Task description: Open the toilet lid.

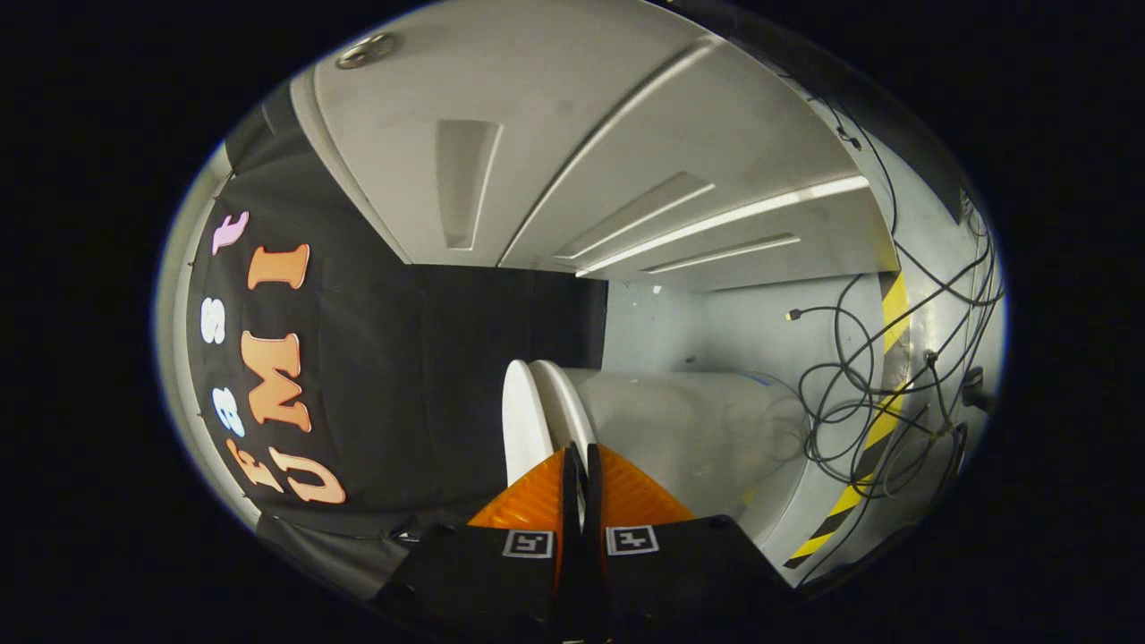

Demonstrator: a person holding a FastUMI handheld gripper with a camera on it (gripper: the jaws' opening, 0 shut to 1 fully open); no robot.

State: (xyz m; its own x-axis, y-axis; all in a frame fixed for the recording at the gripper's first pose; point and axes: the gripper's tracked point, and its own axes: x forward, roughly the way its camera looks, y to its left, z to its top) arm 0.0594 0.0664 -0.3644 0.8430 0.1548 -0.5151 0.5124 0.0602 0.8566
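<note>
Gripper [581,461] fingers were nearly together, only a thin slit between the tips. Toilet lid [523,420] and seat [562,407] stood edge-on just ahead of the tips, close together, view rolled sideways. Couldn't tell if the fingers pinched an edge or just sat in front of it. Toilet bowl [689,429] lay beyond, w/ pale floor [742,331] behind it. Tangle of black cables [859,402] and a yellow-black tape strip [881,420] lay on the floor near the bowl. Grey paneled wall [537,152] stood further back.

toilet lid [526,420] white | floor tape [872,429] yellow-black striped | cables [850,394] black
</note>
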